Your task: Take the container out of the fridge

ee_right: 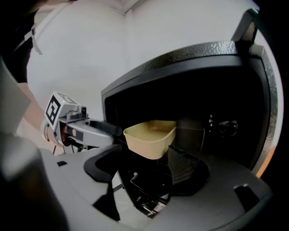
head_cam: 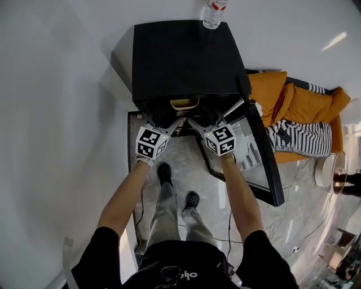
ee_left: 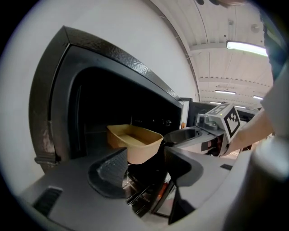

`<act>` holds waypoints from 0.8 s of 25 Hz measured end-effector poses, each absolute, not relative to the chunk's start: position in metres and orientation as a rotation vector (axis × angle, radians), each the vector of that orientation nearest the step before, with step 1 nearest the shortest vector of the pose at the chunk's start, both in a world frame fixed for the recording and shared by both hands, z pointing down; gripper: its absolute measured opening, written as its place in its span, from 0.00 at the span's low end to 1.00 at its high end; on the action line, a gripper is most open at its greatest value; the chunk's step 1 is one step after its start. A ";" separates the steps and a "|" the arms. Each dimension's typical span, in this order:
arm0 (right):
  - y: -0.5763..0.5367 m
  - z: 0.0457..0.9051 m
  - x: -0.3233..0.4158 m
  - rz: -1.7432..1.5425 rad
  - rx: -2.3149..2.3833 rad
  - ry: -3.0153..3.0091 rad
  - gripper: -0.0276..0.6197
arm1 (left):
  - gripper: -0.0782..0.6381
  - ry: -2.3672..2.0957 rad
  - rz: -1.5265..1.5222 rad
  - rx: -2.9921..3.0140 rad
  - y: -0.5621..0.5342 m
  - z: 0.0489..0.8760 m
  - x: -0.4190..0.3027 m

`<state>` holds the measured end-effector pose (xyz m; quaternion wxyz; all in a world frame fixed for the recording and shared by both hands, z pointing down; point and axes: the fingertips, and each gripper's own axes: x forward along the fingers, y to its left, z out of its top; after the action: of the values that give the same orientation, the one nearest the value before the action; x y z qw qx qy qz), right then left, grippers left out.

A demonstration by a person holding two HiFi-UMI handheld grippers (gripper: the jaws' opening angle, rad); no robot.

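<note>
Head view: small black box-shaped fridge against the white wall, its glass-fronted door swung wide to the right, a clear plastic water bottle standing on top at the back edge. The shallow tan oblong container sits just inside the mouth of the fridge, on the upper shelf. Left gripper and right gripper reach in side by side below it, one toward each end. Left gripper view: jaws apart, nothing between the pads; the container lies just beyond the gap and a little above it, near corner toward the camera, untouched. It looks empty, as far as the dark interior lets me tell. The right gripper shows to the right, close alongside. Right gripper view: jaws likewise spread and bare; the container sits ahead and above the gap, near but not in contact. Judgement: this is the approach, grasp not yet made. To do it well, raise each gripper to rim height, slide one jaw inside and one outside the short end wall, and close both sides together. The wall looks thin, so press gently, keep the container level, then draw it straight out, clear of the top lip and the open door
</note>
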<state>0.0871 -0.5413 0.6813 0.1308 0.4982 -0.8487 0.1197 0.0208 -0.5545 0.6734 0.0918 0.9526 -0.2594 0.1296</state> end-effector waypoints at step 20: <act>-0.581 0.697 0.101 0.282 1.339 -2.496 0.58 | 0.56 -0.813 0.423 2.847 -0.579 0.697 0.046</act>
<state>0.1007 -0.5808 0.6973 0.1469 0.4654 -0.8673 0.0981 0.0458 -0.5786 0.6971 0.0755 0.9492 -0.2709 0.1410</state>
